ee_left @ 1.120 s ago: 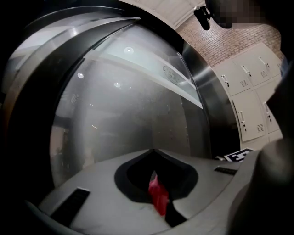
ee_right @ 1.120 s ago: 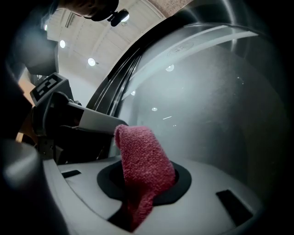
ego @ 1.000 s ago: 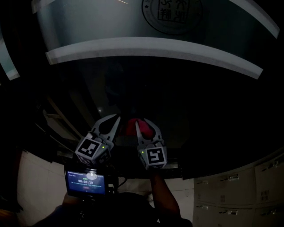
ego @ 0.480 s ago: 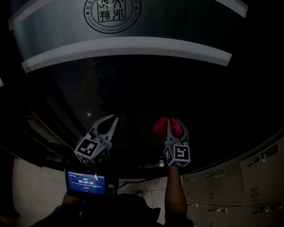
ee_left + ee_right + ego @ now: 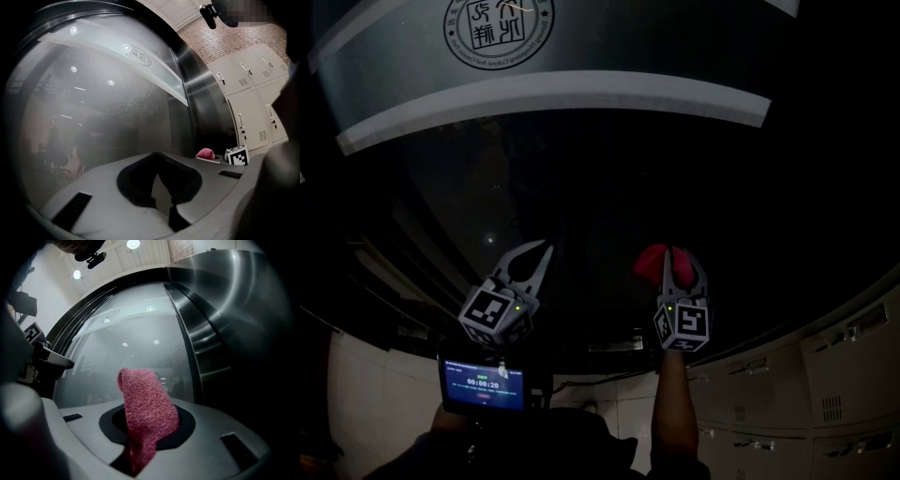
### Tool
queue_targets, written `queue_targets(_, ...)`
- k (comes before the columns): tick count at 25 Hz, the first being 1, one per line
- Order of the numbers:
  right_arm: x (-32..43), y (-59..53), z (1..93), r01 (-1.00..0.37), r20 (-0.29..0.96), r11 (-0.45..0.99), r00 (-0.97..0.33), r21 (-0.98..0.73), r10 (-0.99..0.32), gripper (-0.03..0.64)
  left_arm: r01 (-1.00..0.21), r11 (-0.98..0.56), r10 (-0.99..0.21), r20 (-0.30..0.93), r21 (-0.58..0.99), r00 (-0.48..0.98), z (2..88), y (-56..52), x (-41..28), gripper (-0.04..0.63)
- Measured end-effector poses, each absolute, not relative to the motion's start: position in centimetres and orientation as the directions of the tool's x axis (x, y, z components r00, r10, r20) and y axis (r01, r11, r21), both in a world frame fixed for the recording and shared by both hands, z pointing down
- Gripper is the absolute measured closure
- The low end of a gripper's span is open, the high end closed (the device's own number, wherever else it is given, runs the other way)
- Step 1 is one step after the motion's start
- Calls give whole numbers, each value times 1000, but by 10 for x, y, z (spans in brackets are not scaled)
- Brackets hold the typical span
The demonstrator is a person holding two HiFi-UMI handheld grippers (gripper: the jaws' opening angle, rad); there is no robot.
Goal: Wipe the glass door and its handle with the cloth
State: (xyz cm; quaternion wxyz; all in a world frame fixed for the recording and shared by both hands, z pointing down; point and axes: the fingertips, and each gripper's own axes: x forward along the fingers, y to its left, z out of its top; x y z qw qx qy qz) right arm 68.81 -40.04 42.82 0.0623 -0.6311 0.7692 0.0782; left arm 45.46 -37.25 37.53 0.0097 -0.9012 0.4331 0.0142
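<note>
While right tongs clamp the cloth near lockers, left tongs, closed, face the glass door.

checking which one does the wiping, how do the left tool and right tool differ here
The right tool is shut on the pink cloth; the left tool is shut on nothing. In the head view the right tool stands upright, while the left tool leans to the right. Both point at the glass door.
</note>
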Motion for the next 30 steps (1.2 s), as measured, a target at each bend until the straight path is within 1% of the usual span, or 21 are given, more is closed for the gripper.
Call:
queue_targets(6, 634, -385, 417, -964, -228, 265, -265, 30, -937, 537, -793, -609, -793, -24, -8, 609, 375, -364, 433, 584)
queue_targets(10, 569, -363, 396, -939, -270, 339, -339, 49, -901, 537, -793, -609, -793, -12, -13, 609, 378, -354, 407, 584)
queue_targets(14, 487, -329, 378, -908, -279, 415, -414, 57, -867, 537, -777, -629, -778, -4, -19, 629, 378, -336, 371, 584)
queue_targets(20, 379, -284, 369, -906, -284, 421, -414, 38, -865, 537, -710, -702, -711, 13, -60, 703, 378, -297, 303, 584)
queue_targets(23, 331, -263, 366, -906, -277, 420, -418, 53, -865, 535, -683, -729, -684, 23, -48, 729, 382, -279, 268, 584)
queue_targets(27, 278, -230, 356, -892, -266, 443, -449, 88, -853, 535, -677, -736, -677, 3, -18, 736, 379, -255, 231, 584)
queue_targets(30, 247, -210, 346, -881, -266, 464, -471, 93, -841, 535, -691, -721, -692, -15, -49, 722, 370, -235, 206, 584)
